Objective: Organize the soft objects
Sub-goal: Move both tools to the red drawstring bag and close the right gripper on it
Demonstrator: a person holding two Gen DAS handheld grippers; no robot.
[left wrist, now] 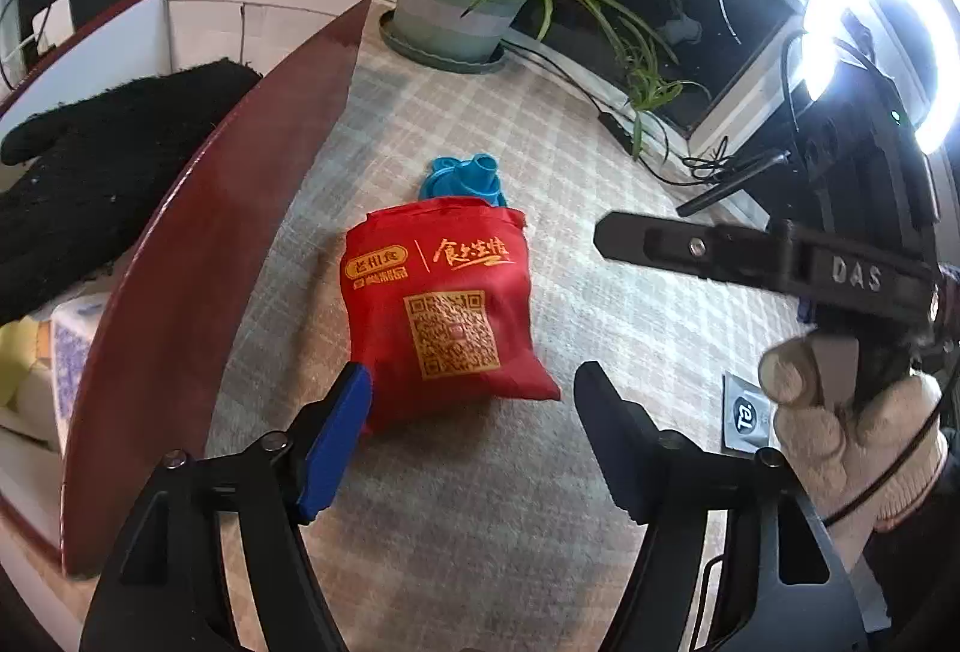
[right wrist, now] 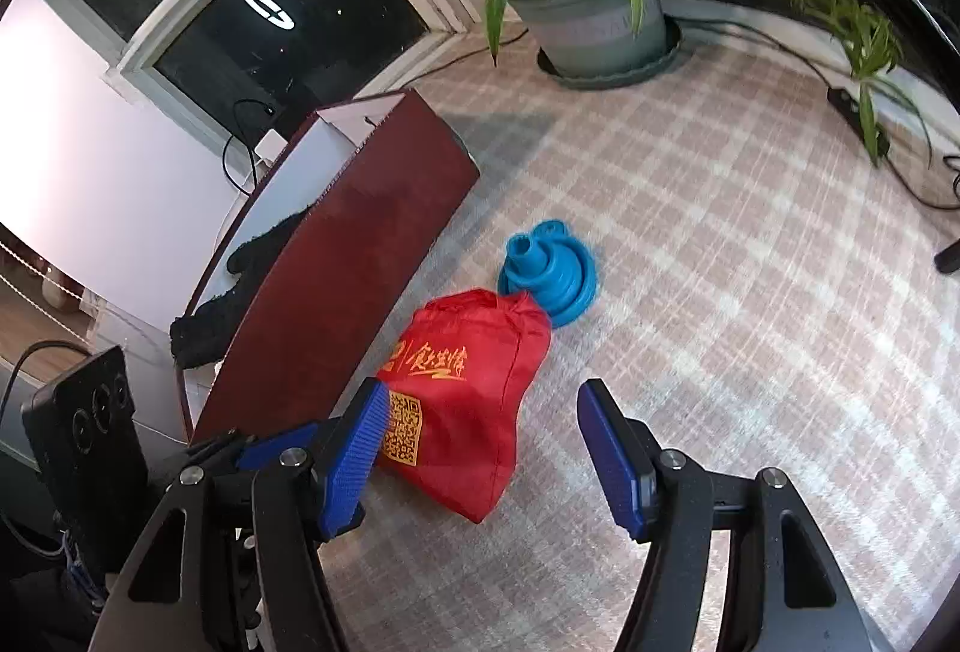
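Observation:
A red fabric bag (left wrist: 447,316) with yellow print and a QR code lies on the plaid tablecloth (left wrist: 480,502). Behind it sits a blue collapsible funnel (right wrist: 549,274), which touches the bag's far end. My left gripper (left wrist: 473,376) hangs open over the bag's near end, its left pad at the bag's corner. My right gripper (right wrist: 485,389) is open too, with the bag's near end between its blue pads and nothing squeezed. A dark red box (right wrist: 342,262) stands left of the bag and holds a black knitted item (left wrist: 102,172).
A potted plant (left wrist: 456,4) stands at the back of the table, with a power strip (right wrist: 855,112) and cables to its right. A ring light (left wrist: 870,22) glares at far right. A gloved hand (left wrist: 852,430) holds the right gripper. A small grey packet (left wrist: 744,418) lies beside it.

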